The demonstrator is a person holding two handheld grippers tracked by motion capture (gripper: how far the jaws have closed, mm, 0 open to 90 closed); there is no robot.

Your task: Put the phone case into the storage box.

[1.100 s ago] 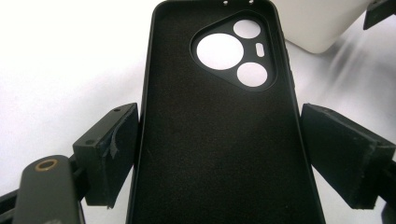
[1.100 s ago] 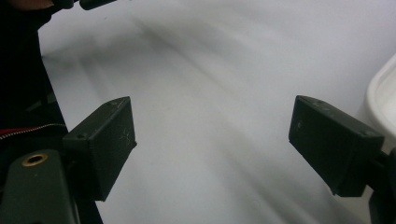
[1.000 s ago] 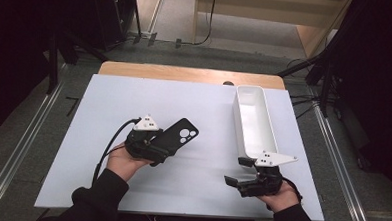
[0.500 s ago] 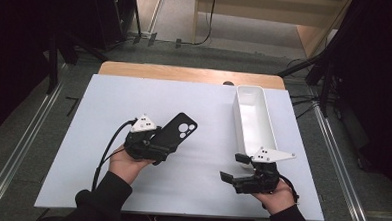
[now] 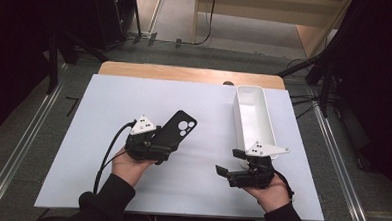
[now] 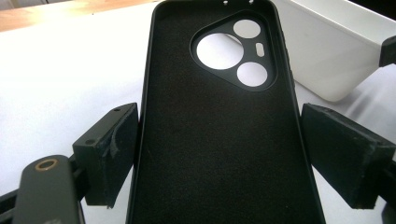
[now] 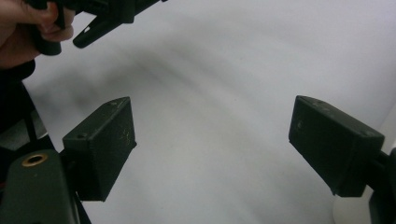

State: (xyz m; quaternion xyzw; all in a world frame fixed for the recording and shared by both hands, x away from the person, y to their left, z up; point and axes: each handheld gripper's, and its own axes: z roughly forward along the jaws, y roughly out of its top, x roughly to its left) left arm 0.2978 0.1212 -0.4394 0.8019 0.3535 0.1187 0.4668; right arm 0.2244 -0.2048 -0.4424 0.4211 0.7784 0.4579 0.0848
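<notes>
Two grippers work here. From the high view we see the left gripper over the near end of the case, which lies left of the tray on the tabletop; the right gripper hovers near the tray's near end, fingers spread, seemingly waiting. In the left gripper view, the case lies hollow side up between the fingers; whether they pinch it, we cannot tell. In the right gripper view, the fingers stand wide apart and bare.

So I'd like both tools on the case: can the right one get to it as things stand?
Probably yes: the right tool is open, with bare table between it and the case.
</notes>
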